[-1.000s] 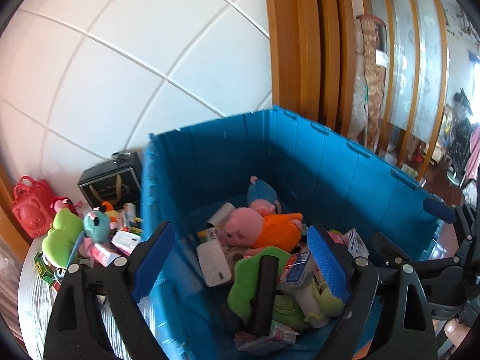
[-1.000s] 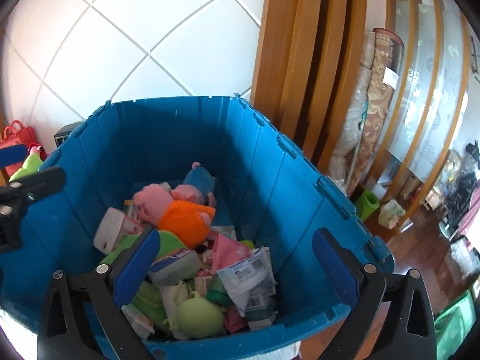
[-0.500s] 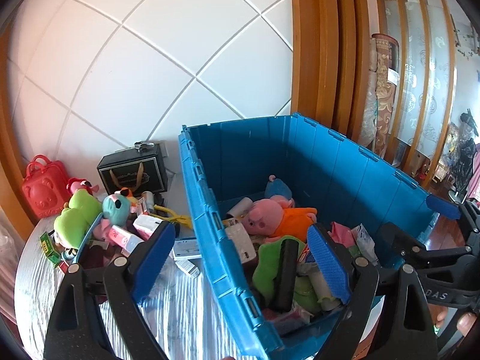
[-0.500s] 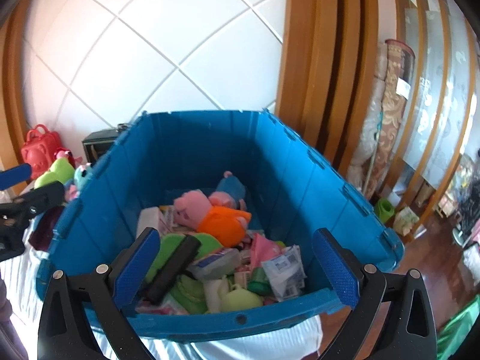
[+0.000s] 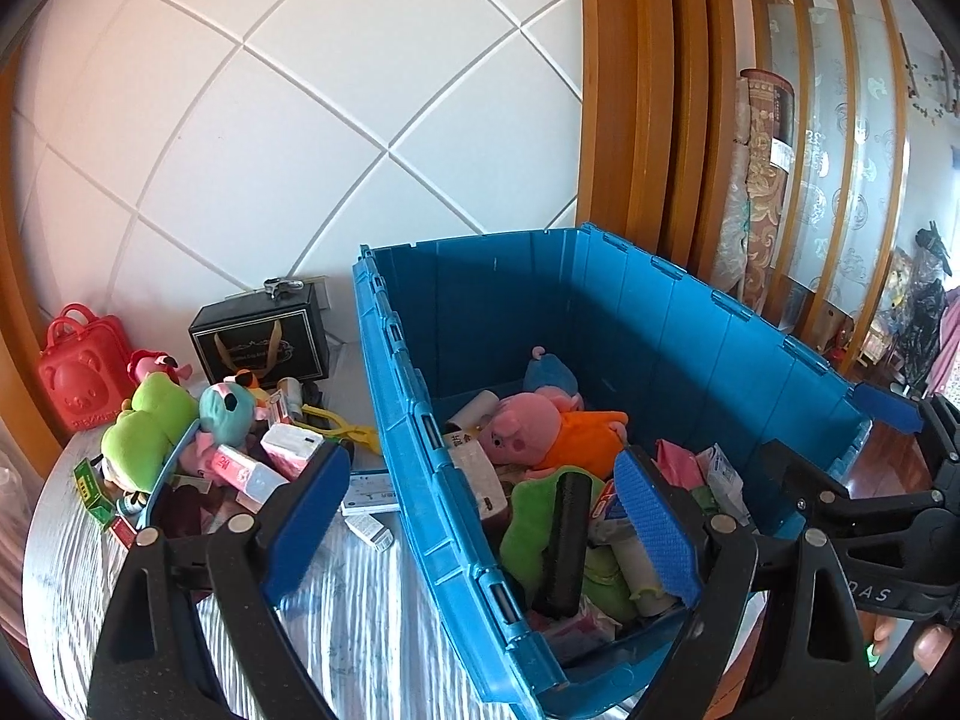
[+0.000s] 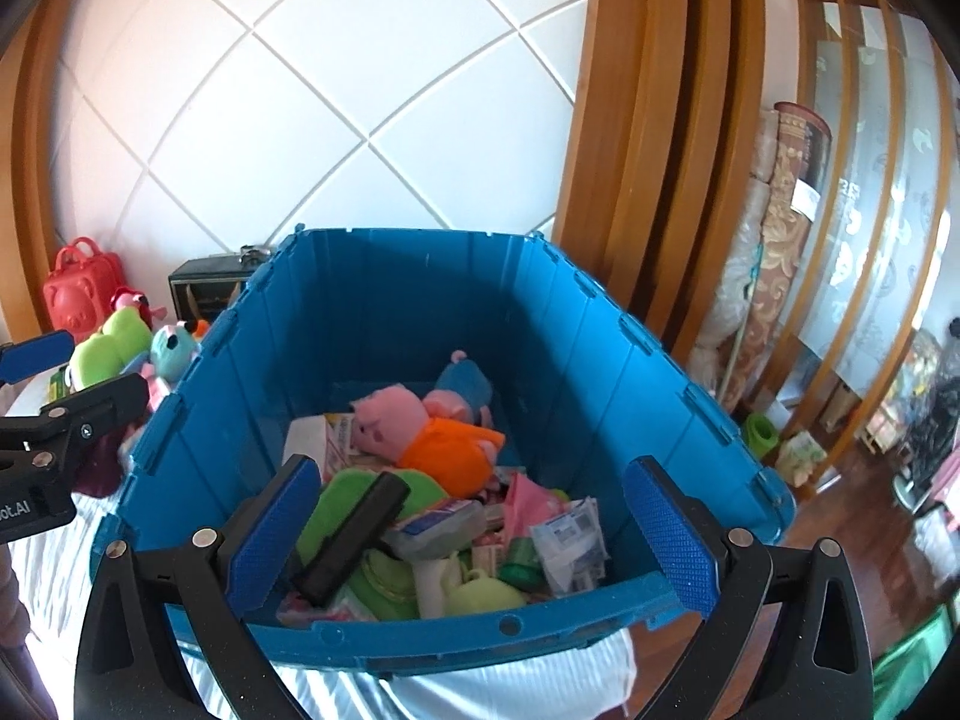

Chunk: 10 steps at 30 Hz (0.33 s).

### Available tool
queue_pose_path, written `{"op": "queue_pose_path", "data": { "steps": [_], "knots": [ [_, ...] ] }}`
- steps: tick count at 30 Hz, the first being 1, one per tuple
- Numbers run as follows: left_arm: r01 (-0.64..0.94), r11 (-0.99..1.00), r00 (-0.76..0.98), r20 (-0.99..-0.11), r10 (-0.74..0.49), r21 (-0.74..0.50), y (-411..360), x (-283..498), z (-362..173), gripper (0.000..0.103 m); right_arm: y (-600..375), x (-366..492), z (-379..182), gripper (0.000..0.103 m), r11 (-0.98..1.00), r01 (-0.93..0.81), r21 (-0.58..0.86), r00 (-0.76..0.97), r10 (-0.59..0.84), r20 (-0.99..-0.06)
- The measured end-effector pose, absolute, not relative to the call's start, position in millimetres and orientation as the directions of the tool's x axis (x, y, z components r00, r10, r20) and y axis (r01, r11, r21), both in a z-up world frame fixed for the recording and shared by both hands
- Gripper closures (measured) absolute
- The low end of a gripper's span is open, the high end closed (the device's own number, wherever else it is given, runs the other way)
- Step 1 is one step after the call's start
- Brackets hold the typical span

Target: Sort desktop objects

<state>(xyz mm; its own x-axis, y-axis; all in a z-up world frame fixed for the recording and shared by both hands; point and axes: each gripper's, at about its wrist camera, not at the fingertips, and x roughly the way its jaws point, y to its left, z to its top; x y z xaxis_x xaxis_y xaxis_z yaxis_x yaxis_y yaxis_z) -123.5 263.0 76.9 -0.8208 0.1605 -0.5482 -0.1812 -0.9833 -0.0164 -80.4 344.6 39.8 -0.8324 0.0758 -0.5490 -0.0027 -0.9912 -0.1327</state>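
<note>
A big blue bin (image 5: 420, 432) (image 6: 456, 636) stands on the table, holding a pink pig plush in orange (image 5: 540, 429) (image 6: 414, 432), a black bar (image 5: 564, 540) (image 6: 354, 537), green plush, packets and boxes. Loose toys and boxes lie left of it: a green plush (image 5: 144, 420), a teal plush (image 5: 225, 411), pink boxes (image 5: 252, 471). My left gripper (image 5: 480, 510) is open and empty over the bin's left wall. My right gripper (image 6: 474, 531) is open and empty above the bin's near edge.
A black gift box (image 5: 261, 339) and a red toy case (image 5: 78, 375) stand at the back left by the tiled wall. White packets (image 5: 369, 495) lie on the striped tablecloth (image 5: 360, 618). Wooden frames and floor lie to the right of the bin.
Both grippers have pulled back and up from the bin. The left one has shifted left, so the table and loose toys now show. Both stay open.
</note>
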Motion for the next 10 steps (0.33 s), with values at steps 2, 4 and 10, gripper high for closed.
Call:
{"op": "queue_pose_path", "data": {
  "steps": [2, 4, 10],
  "knots": [
    [-0.186, -0.983, -0.82, -0.548, 0.163, -0.013, 264.6, -123.7, 76.6, 0.012, 346.1, -81.6, 38.4, 0.0, -0.991, -0.007, -0.131, -0.829, 0.079, -0.554],
    [-0.189, -0.982, -0.821, -0.546, 0.165, -0.012, 265.9, -123.8, 76.7, 0.012, 348.5, -82.8, 37.5, 0.0, -0.991, -0.013, -0.13, -0.827, 0.083, -0.556],
    [-0.194, -0.981, -0.828, -0.537, 0.166, -0.004, 268.0, -123.8, 77.4, 0.012, 352.1, -84.2, 37.0, 0.0, -0.992, -0.019, -0.127, -0.826, 0.087, -0.556]
  ]
}}
